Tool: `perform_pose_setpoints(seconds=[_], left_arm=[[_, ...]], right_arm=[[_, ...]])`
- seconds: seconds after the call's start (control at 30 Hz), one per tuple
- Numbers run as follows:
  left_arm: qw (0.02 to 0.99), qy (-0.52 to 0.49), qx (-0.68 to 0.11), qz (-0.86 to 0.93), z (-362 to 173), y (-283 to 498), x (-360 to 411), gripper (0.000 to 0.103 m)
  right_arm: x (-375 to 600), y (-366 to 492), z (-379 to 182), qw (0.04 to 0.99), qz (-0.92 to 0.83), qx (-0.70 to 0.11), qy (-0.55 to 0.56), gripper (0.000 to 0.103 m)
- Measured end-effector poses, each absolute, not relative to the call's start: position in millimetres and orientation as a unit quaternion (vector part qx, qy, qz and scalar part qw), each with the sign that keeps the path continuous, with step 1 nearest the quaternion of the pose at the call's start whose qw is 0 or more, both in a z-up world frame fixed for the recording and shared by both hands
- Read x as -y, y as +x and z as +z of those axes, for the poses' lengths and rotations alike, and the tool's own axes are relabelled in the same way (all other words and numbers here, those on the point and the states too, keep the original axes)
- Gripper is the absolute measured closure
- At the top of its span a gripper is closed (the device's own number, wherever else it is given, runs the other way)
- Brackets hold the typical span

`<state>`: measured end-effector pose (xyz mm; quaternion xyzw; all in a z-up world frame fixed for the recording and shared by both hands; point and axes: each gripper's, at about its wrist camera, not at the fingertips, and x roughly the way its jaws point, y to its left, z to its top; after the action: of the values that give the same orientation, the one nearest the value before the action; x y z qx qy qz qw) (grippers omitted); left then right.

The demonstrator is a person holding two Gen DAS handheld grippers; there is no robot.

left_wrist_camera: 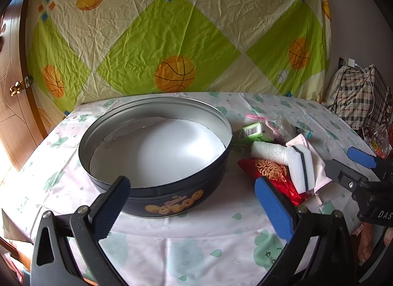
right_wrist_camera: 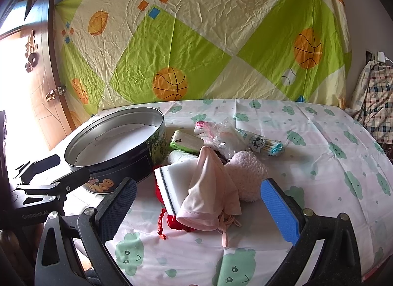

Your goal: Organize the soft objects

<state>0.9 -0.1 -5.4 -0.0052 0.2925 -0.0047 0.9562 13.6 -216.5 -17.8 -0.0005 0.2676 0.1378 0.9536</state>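
A round dark blue cookie tin (left_wrist_camera: 172, 202) with a white liner stands empty on the left of the table. To its right lies a heap of soft things: a white sponge with a dark stripe (right_wrist_camera: 169, 187), a pink cloth pouch (right_wrist_camera: 208, 192), a red embroidered pouch (left_wrist_camera: 270, 173), a fluffy pale pink piece (right_wrist_camera: 248, 170), a green tissue pack (right_wrist_camera: 186, 142) and a white roll (left_wrist_camera: 269, 152). My left gripper (left_wrist_camera: 192, 187) is open in front of the tin and holds nothing. My right gripper (right_wrist_camera: 199, 185) is open just before the heap, also holding nothing.
A pack of cotton swabs (right_wrist_camera: 265, 144) and a clear plastic bag (right_wrist_camera: 226, 136) lie behind the heap. A patterned sheet (left_wrist_camera: 172, 35) hangs behind the table. A wooden door (left_wrist_camera: 12, 89) is at the left, a checked bag (left_wrist_camera: 361, 96) at the right.
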Motion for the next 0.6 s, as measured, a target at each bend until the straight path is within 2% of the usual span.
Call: perform_pose_setpoints(seconds=[0.6], left_arm=[[0.954,0.001,-0.298,-0.041,-15,6,26,0.000]], right_arm=[[237,20,-28,0.952,0.121,-0.280,0.016,0.001]])
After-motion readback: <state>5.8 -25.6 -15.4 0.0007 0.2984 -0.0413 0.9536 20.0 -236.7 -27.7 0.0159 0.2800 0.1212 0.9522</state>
